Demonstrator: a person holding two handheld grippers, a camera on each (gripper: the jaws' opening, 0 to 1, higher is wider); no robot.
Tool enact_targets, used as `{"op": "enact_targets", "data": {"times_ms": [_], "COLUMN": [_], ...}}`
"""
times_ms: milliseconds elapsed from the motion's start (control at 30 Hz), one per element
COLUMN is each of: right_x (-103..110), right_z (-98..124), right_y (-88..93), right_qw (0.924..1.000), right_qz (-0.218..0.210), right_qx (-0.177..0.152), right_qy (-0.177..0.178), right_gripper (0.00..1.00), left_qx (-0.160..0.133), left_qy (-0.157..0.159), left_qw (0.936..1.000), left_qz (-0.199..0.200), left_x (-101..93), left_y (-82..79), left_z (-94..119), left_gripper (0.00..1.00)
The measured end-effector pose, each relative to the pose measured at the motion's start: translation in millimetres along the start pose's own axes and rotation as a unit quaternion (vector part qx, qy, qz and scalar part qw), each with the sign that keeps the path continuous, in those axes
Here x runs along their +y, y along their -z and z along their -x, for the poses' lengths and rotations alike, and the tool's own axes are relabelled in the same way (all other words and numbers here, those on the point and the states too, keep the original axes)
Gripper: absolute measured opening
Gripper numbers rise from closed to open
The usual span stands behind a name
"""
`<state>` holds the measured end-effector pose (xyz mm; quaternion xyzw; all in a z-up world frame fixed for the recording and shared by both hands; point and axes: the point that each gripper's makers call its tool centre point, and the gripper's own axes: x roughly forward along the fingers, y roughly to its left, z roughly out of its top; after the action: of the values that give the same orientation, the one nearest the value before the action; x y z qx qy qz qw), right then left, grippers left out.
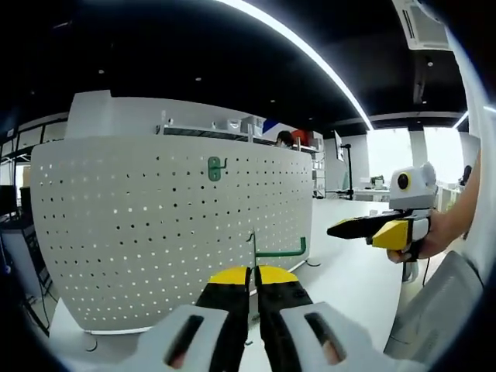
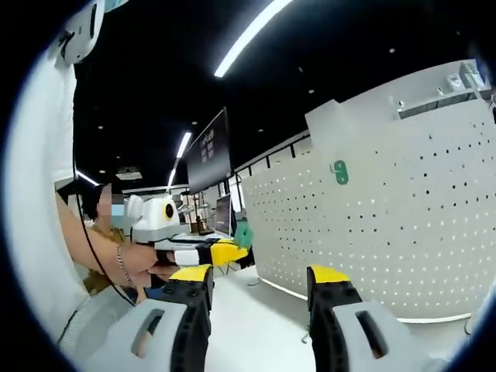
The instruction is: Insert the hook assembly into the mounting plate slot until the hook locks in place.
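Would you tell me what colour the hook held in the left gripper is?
Green; the hook shows best in the left gripper view.

A white perforated mounting plate (image 1: 155, 232) stands upright on the white bench (image 1: 349, 271), near its left edge. A small green hook (image 1: 215, 168) sits high on the plate. A long green wire hook assembly (image 1: 279, 249) juts out low by the plate's right edge.

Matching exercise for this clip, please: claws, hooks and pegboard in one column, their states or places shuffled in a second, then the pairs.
1. left claw
2. right claw
3. green hook
4. second green hook

A. open, holding nothing
B. already on the pegboard, upper part
C. shut on the green hook's stem
D. held in front of the pegboard's lower edge

Pairs: 1-C, 2-A, 3-D, 4-B
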<state>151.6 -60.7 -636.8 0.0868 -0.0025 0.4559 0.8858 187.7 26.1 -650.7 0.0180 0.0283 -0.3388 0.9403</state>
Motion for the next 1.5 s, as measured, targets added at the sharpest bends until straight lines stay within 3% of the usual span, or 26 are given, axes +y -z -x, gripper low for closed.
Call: {"op": "enact_targets", "data": {"times_ms": [333,900,1500], "right_x": [16,14,20], "right_z": [-28,-42,-60], "right_y": [-7.1,-10.2,-7.3], "right_qw": [0.9994,0.9986,0.9967], "right_qz": [-0.007,-0.025,-0.048], "right_qx": [-0.007,-0.007,0.001], "right_qy": [-0.034,-0.046,-0.066], "right_gripper": [0.45,0.43,0.33], "left_qx": [-0.002,-0.004,-0.005], "left_qy": [-0.004,-0.005,-0.006], "left_qw": [1.0000,1.0000,1.0000], "left_qz": [-0.001,-0.003,0.000], "left_x": [1.9,-1.0,-4.3], "left_y": [-2.0,-6.1,-5.5], "left_z": [0,-3,-5], "left_gripper": [0.02,0.02,0.02]}}
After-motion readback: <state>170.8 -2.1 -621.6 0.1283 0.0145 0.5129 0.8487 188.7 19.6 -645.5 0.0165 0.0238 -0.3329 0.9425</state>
